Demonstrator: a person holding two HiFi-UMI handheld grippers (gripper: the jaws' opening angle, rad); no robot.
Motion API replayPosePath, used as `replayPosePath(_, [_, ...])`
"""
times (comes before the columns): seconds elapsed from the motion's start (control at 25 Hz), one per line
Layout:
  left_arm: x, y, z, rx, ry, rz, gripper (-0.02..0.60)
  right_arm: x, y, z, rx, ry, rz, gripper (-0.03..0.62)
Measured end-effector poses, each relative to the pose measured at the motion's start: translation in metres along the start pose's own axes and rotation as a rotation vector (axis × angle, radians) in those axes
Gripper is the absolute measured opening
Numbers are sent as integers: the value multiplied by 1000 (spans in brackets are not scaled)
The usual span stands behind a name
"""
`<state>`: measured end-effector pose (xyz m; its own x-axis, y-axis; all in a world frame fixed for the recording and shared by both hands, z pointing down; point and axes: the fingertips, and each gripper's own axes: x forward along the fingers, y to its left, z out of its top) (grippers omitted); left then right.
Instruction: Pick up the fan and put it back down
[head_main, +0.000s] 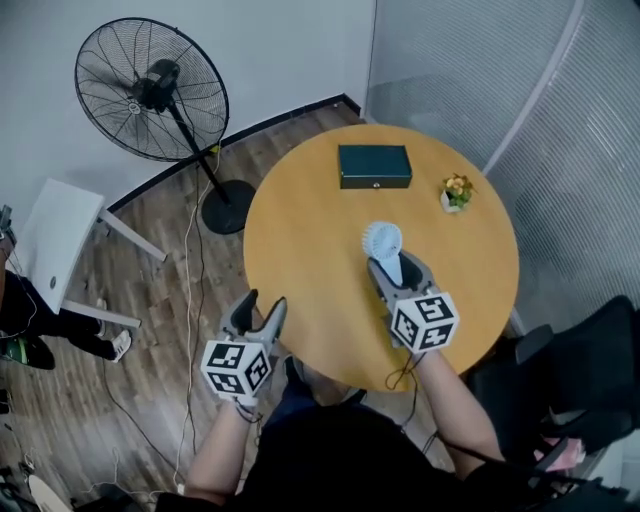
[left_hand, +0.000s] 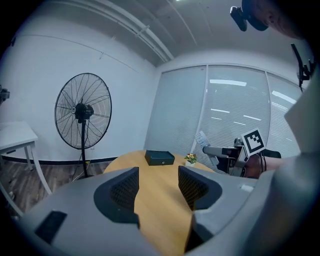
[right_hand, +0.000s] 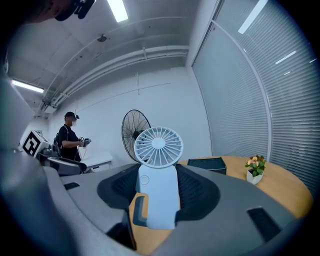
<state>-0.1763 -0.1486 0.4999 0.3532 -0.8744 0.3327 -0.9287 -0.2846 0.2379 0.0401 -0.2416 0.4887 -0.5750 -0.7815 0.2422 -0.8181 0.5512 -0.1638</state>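
Round wooden table (head_main: 300, 250) | right claw (head_main: 398, 268) pinching white handheld fan (head_main: 382, 240) | left claw (head_main: 264, 302) spread, empty

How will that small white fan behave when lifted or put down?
Probably light and rigid: the small fan looks like thin plastic, gripped by the right tongs. Stood upright it may tip, since its round head tops a slim body.

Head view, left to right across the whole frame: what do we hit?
From the left: white side table → pedestal fan → left gripper → handheld fan in right gripper → potted flowers → black chair.
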Motion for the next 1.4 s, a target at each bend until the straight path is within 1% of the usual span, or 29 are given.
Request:
replayPosePath(0.24, [9,45,11,-8,11,-22,244,41,21,-8,-1,40,-20,221])
replayPosePath(0.48, [26,99,17,-22,17,-44,244,98,33,-22,-17,78,-64,221])
replayPosePath(0.8, [31,162,9,-22,67,-49,244,164,42,-87,12,201,-130,221])
replayPosePath(1.0, [32,199,8,-22,87,-41,244,203,43,-132,20,310,-176,220])
replayPosePath(1.24, [40,224,2,-28,116,-39,244,232,38,-187,49,445,-227,221])
replayPosePath(1.4, [47,237,-1,-33,129,-33,244,249,32,-216,8,520,-228,221])
